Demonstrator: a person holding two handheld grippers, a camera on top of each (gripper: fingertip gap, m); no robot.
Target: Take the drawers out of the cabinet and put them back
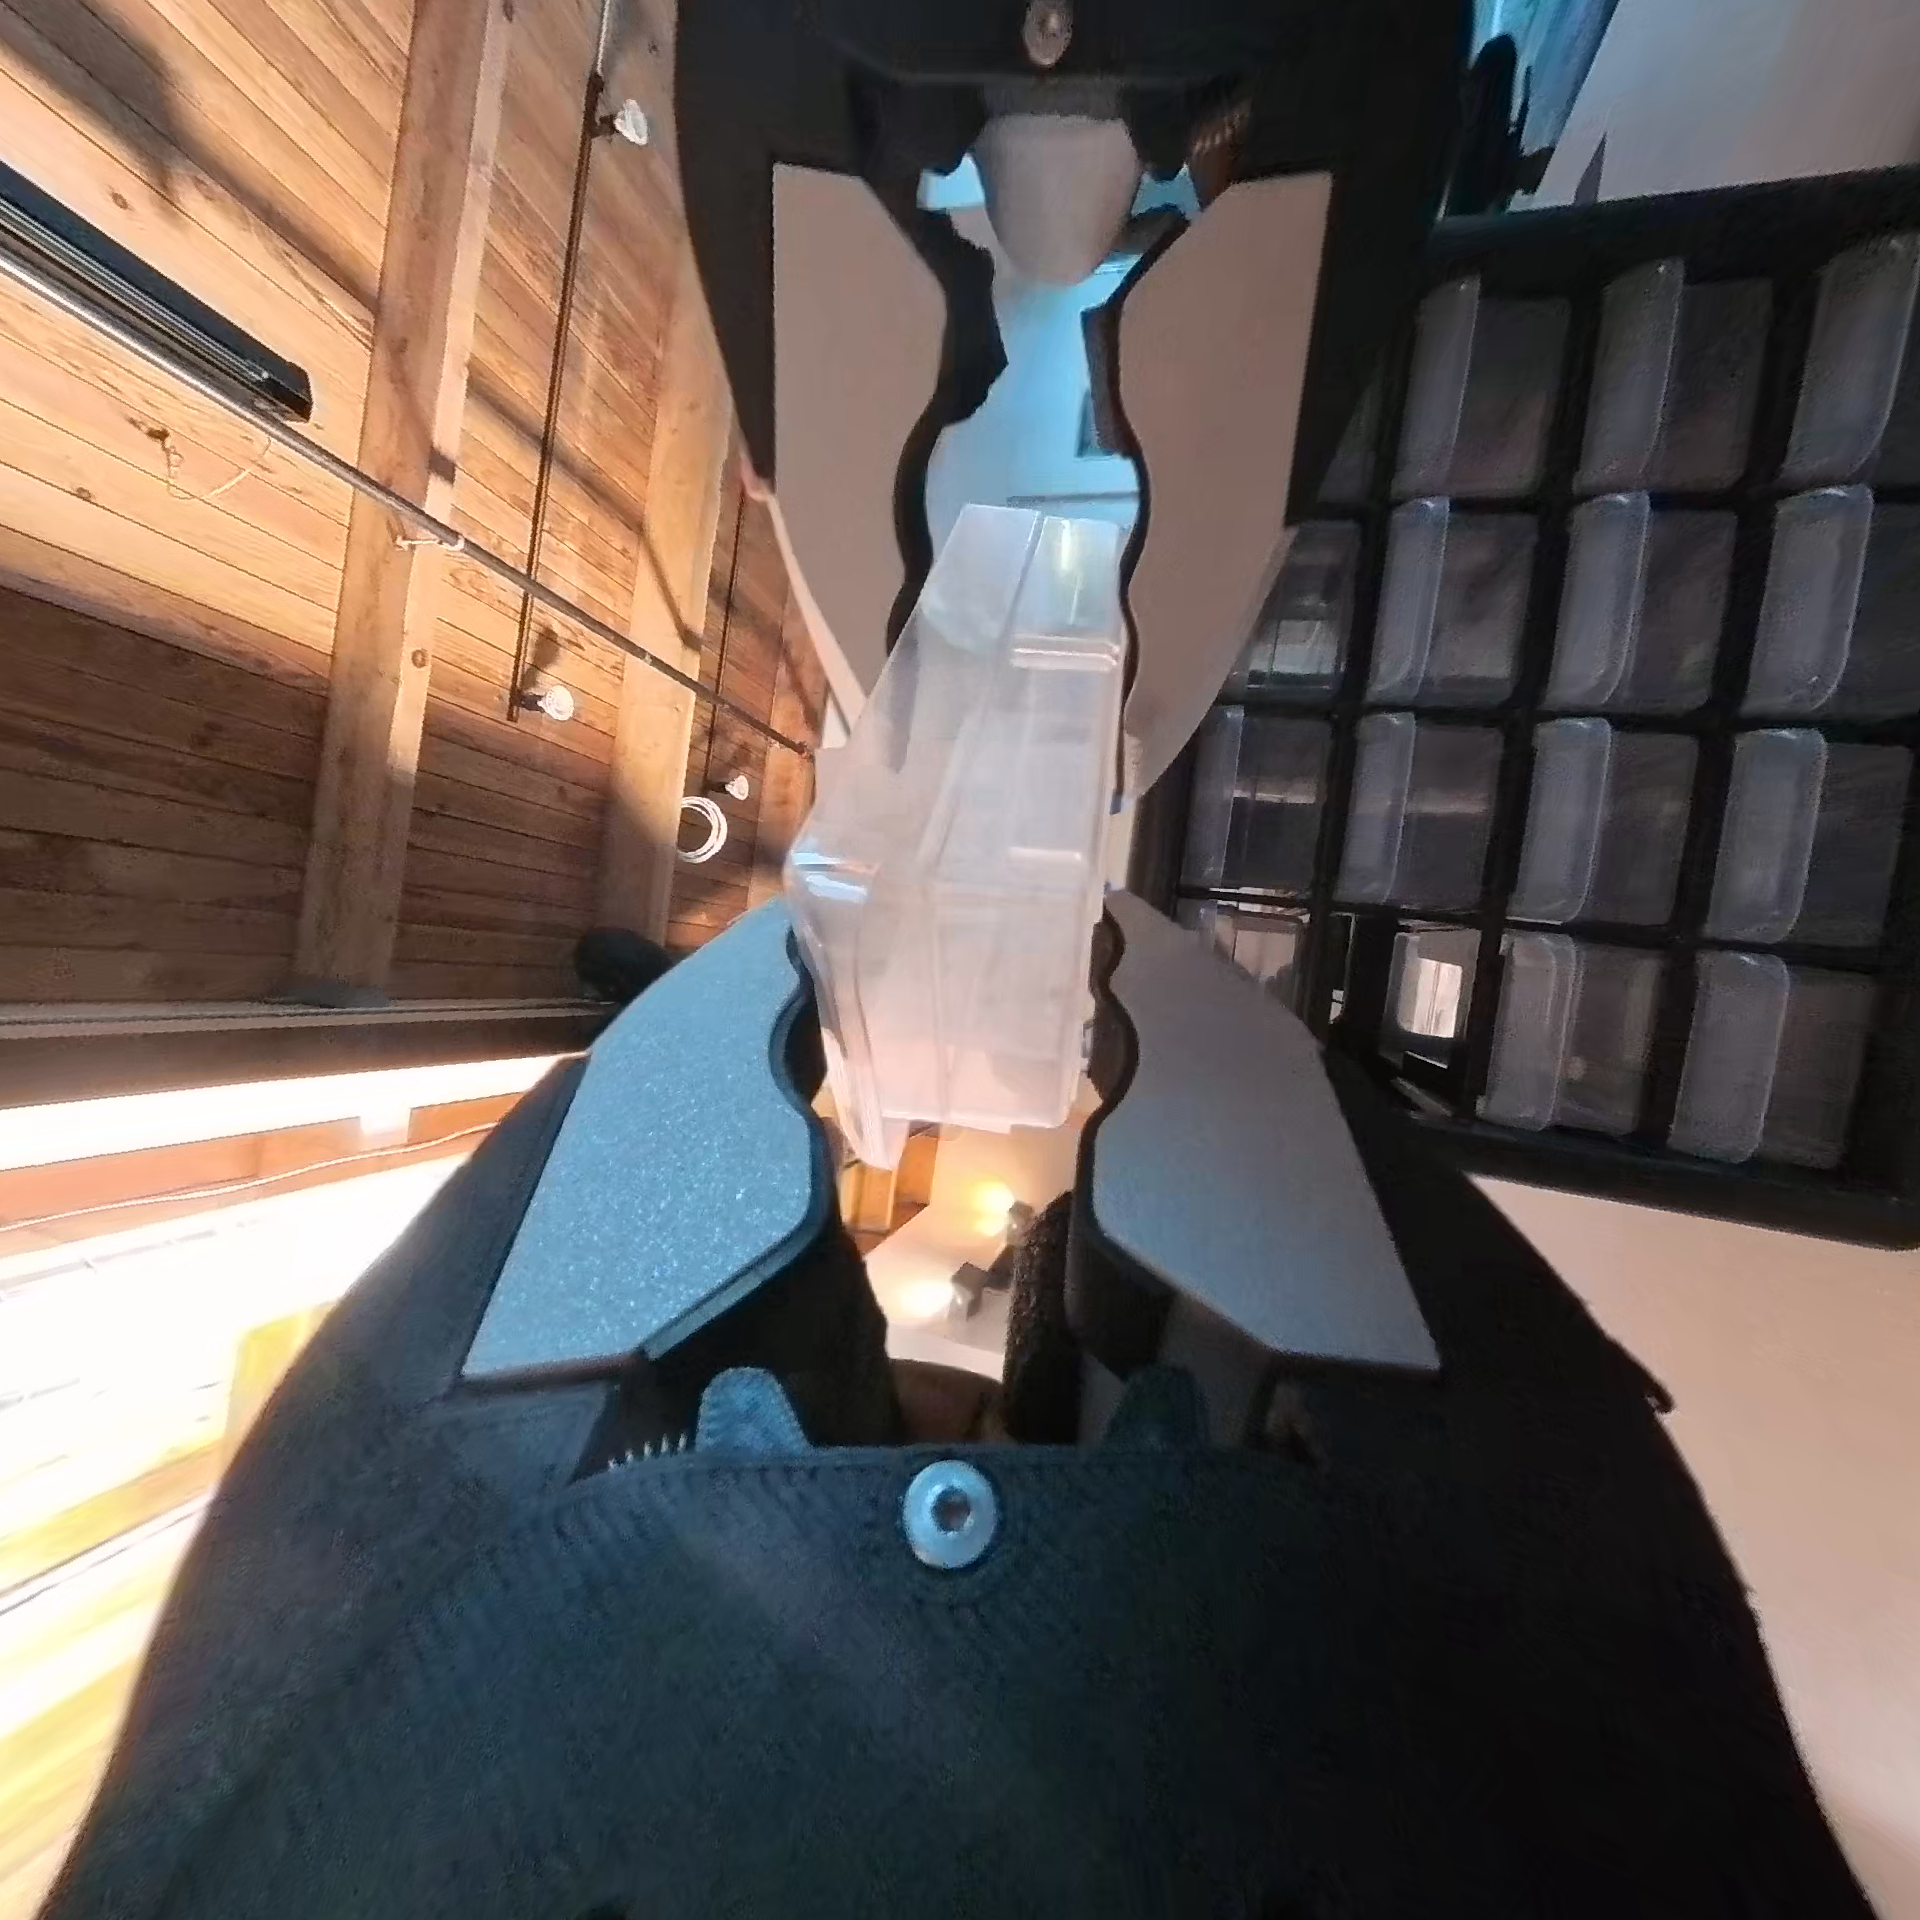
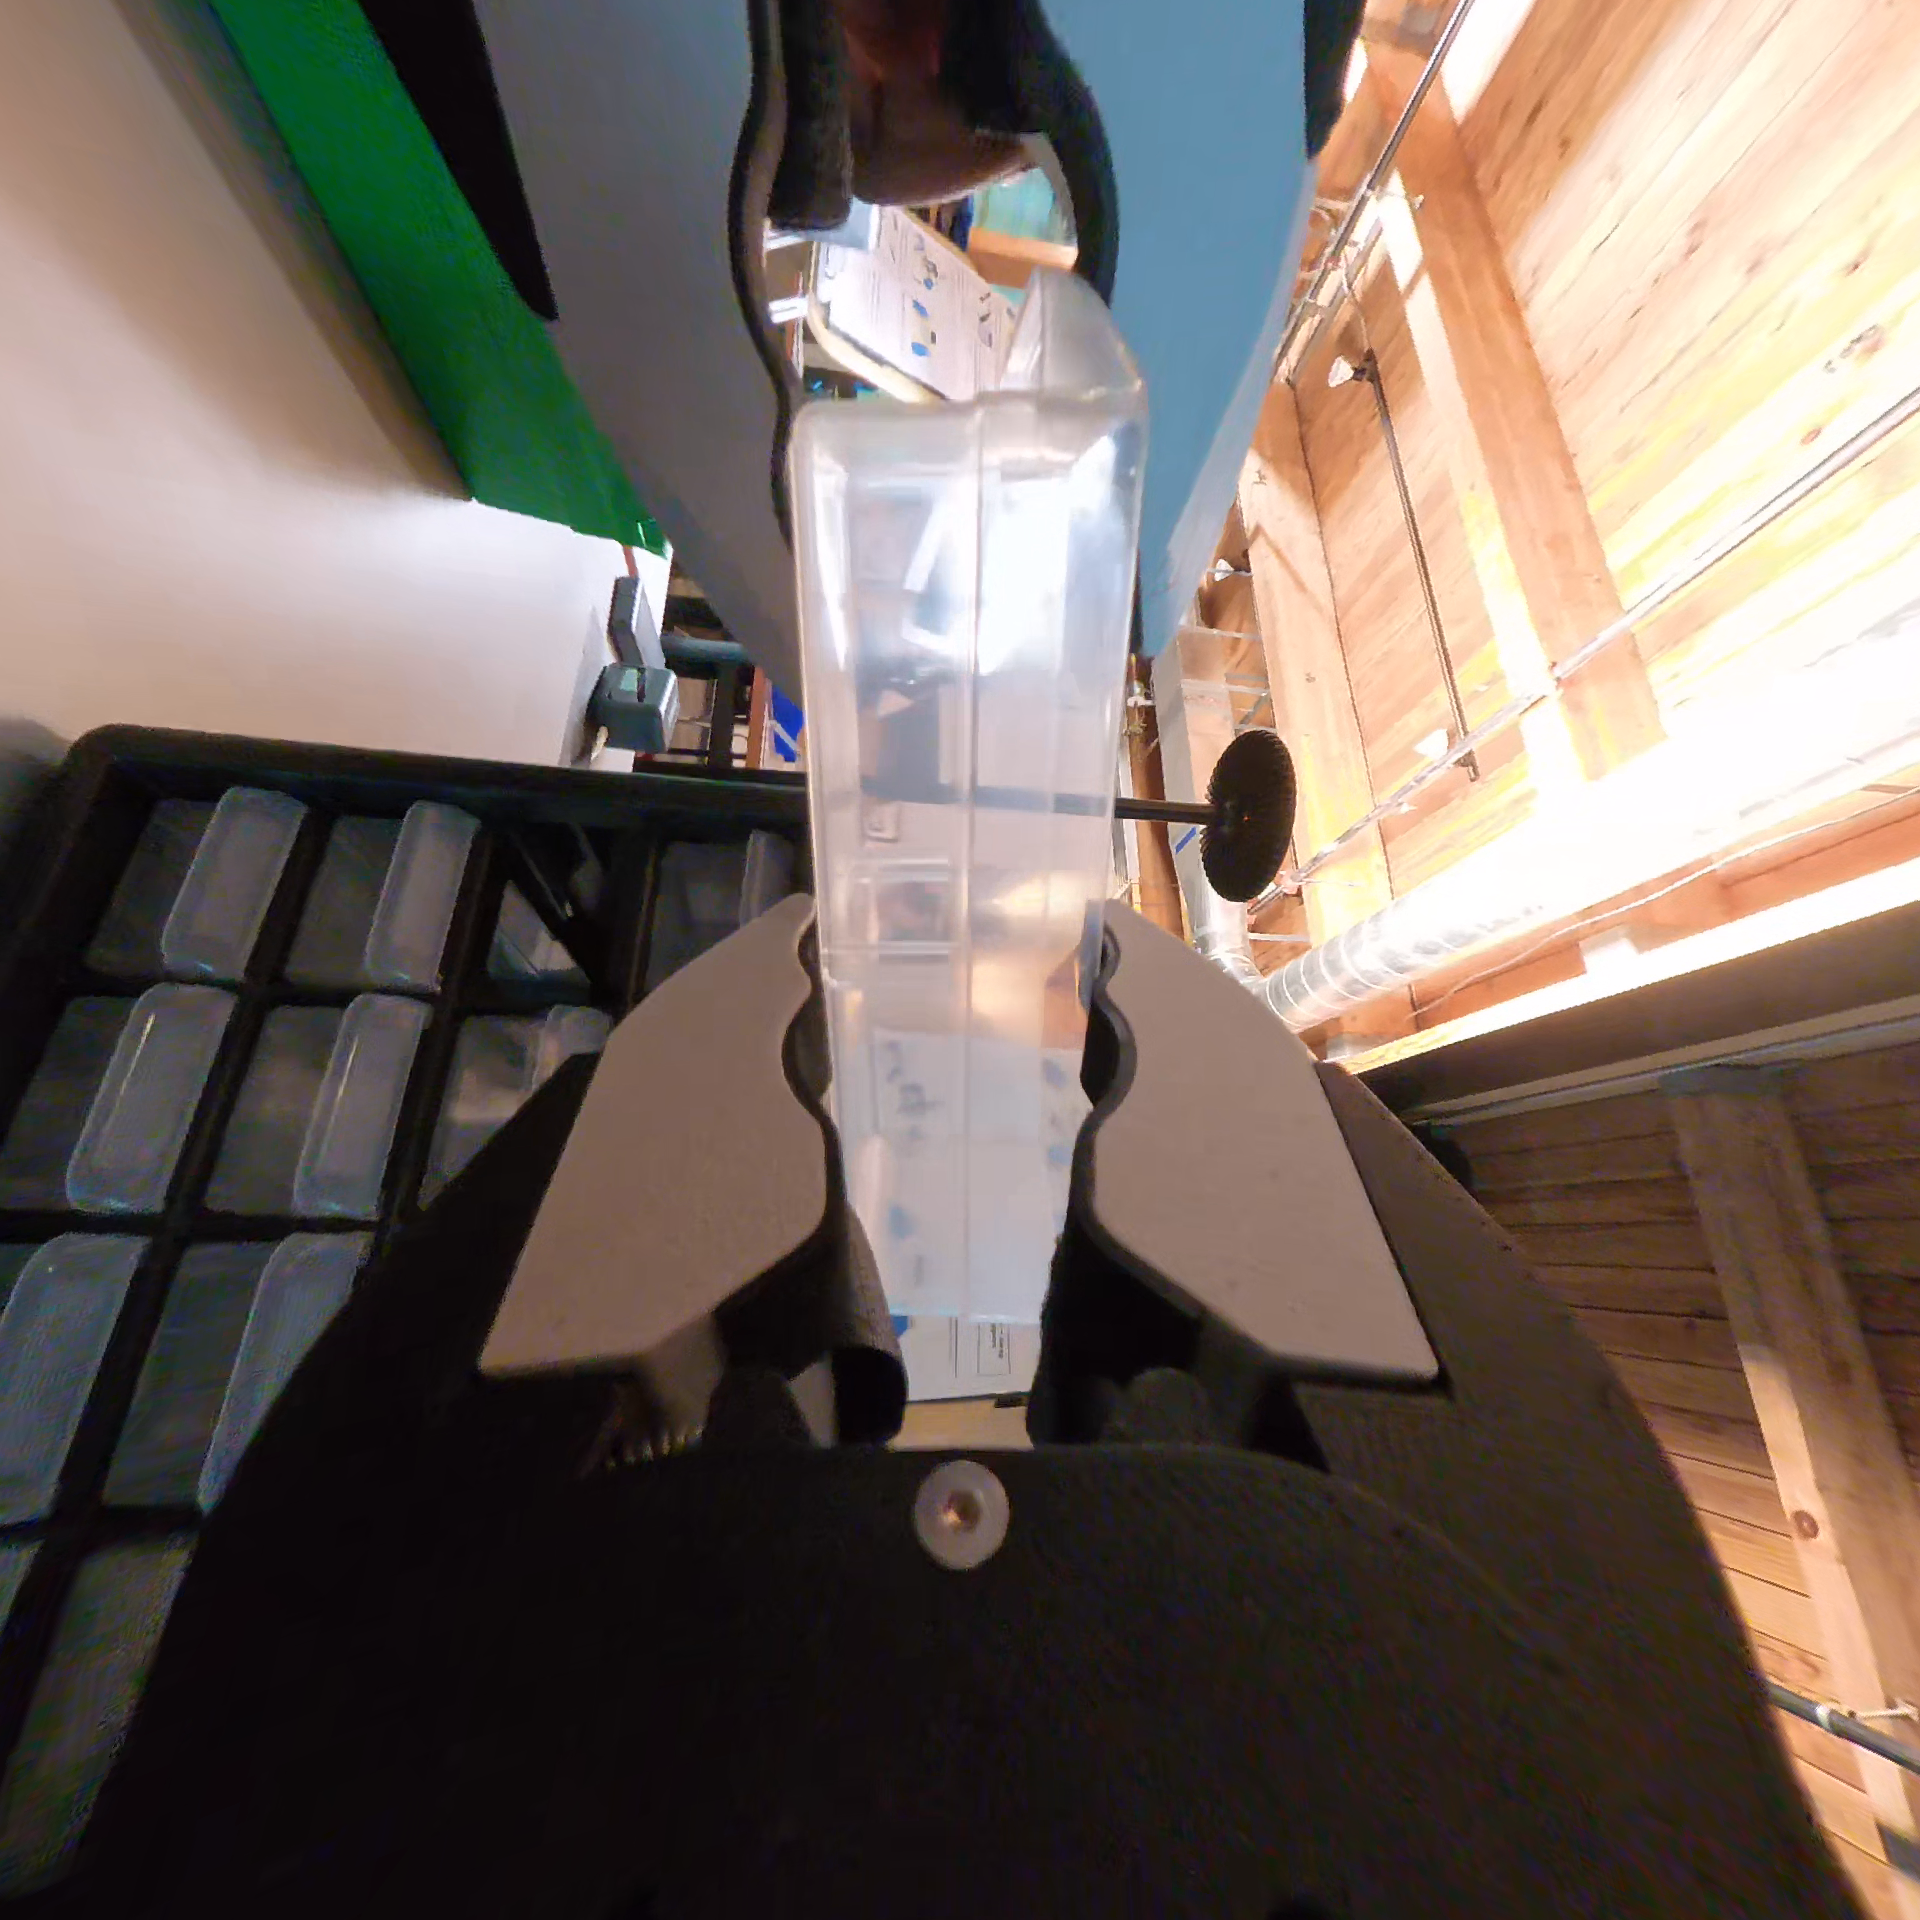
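Note:
A clear plastic drawer (image 1: 966, 831) is held in the air between my two grippers, which face each other. My left gripper (image 1: 951, 935) is shut on one end of it. My right gripper (image 1: 1023, 582) comes in from the top of the left wrist view and grips the other end. In the right wrist view the drawer (image 2: 966, 727) runs up from my right gripper (image 2: 956, 925) to the left gripper (image 2: 966, 655) above. The black cabinet (image 1: 1610, 696) with several clear drawers stands beside the grippers, and it also shows in the right wrist view (image 2: 260, 1039). The drawer looks empty.
Wooden planks and beams (image 1: 260, 623) with thin metal rods and bulbs fill one side. A white wall (image 2: 208, 468) with a green board (image 2: 436, 270) lies behind the cabinet. A black round disc on a rod (image 2: 1252, 816) and a silver duct (image 2: 1382, 956) are farther off.

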